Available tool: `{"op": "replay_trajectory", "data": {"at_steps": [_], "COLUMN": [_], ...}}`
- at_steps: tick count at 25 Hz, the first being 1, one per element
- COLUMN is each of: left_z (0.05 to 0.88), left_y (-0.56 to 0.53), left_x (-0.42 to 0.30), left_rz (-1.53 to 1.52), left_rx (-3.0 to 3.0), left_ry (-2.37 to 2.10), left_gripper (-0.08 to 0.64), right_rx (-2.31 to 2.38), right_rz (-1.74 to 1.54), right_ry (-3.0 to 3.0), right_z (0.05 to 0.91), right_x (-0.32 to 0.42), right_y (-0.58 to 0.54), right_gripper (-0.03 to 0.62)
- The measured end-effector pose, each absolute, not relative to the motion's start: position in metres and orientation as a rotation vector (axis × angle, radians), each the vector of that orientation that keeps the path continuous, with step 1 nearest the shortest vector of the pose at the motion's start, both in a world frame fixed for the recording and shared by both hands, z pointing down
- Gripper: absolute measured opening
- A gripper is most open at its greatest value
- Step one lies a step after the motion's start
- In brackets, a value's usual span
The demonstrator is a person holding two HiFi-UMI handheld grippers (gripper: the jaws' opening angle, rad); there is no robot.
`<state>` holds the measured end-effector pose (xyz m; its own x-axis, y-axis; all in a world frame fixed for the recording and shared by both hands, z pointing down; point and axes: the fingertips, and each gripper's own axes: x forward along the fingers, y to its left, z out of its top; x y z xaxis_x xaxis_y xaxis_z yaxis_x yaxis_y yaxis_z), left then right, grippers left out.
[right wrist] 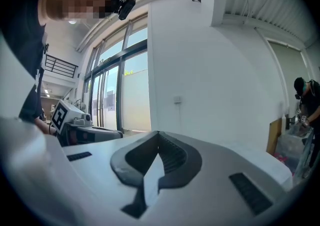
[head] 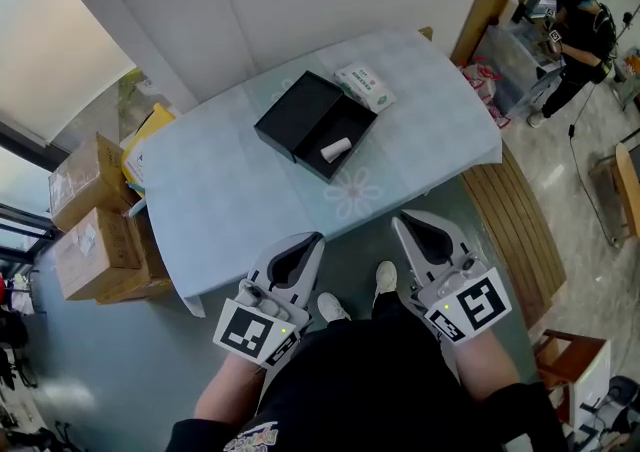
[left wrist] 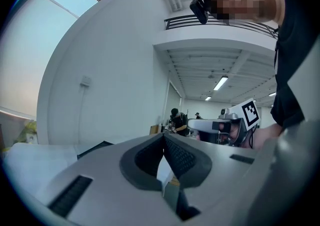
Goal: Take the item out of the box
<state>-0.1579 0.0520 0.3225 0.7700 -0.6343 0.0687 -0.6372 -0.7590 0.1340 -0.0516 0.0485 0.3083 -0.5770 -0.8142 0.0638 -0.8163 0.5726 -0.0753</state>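
Left hand-held gripper (head: 314, 238), right hand-held gripper (head: 399, 221), both pressed together, indistinct item (head: 335, 149) in box (head: 351, 122)

So the table (head: 230, 200) has a pale blue cloth (head: 210, 175) over it, with a faint flower print (head: 352, 192) near the front edge. An open black box (head: 300, 115) sits at the far middle, and a green-and-white packet (head: 365, 86) lies just beside it on the far right.

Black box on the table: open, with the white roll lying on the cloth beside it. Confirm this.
Wrong on one count: the head view shows the white roll lying inside the black box, not on the cloth beside it. The box is indeed open.
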Motion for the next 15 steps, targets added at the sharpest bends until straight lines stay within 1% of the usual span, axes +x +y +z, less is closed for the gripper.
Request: {"op": "replay_trajectory", "data": {"at_steps": [15], "left_z": [0.317], "left_y": [0.032], "left_x": [-0.119], "left_rz": [0.033], "left_rx": [2.772], "left_ry": [-1.147], "left_gripper": [0.008], "right_rx": [1.327], "right_rz": [0.121], "right_ry": [-2.845], "right_z": [0.296], "right_x": [-0.011], "right_y": [0.011], "right_gripper": [0.009]}}
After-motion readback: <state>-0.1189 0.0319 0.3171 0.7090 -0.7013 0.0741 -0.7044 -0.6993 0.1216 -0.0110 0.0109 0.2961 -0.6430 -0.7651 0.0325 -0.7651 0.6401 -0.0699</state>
